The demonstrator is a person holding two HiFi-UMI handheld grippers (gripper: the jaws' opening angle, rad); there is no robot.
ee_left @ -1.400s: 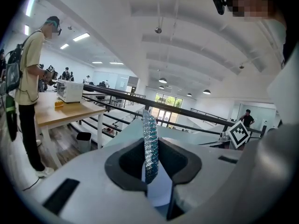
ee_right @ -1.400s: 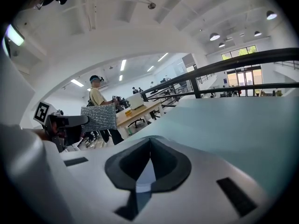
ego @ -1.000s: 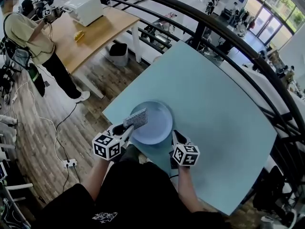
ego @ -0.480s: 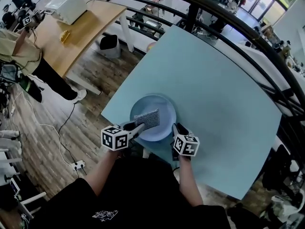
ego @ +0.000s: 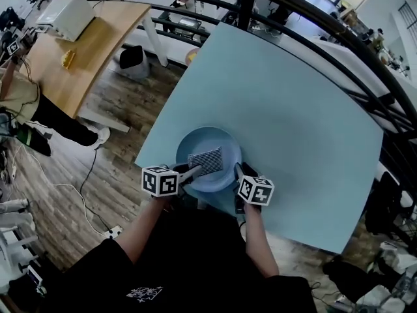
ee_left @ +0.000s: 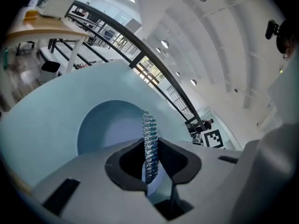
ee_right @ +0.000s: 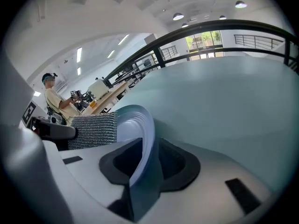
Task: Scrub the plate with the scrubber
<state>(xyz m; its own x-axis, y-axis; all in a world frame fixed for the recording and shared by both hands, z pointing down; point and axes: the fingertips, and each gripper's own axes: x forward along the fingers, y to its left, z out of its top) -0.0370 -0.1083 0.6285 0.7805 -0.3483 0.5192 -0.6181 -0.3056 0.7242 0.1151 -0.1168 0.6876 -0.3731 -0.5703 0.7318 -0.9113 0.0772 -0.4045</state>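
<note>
Nearest me, the left gripper (ego: 193, 169) has its jaws clamped on the scrubber (ego: 206, 160). In the left gripper view I get it only edge-on, a thin glittery strip standing between the dark pads, and its lower end drops out of sight behind them. The right gripper (ego: 237, 171) has its jaws closed on the near-right rim of the plate (ego: 195, 141). In its own view the gripped stretch of rim vanishes into the pads, so I can't see how deep the bite goes. From the head view the grey ribbed scrubber lies over the inside of the pale blue plate, towards its near side. I cannot tell whether it presses flat on the surface, since it covers its own contact. The plate sits close to the near-left edge of the light blue desk (ego: 293, 122), and the marker cubes hide the desk edge just beside each gripper. Past the desk's far side runs a dark railing (ego: 245, 8). Off to the left, a wooden desk (ego: 85, 44) carries a white box (ego: 63, 8) and a small yellow thing (ego: 68, 59) too small to identify, with a black bin (ego: 133, 57) on the wood floor (ego: 71, 175) beside it. A person (ego: 23, 103) stands at the left frame edge, mostly cut off.
</note>
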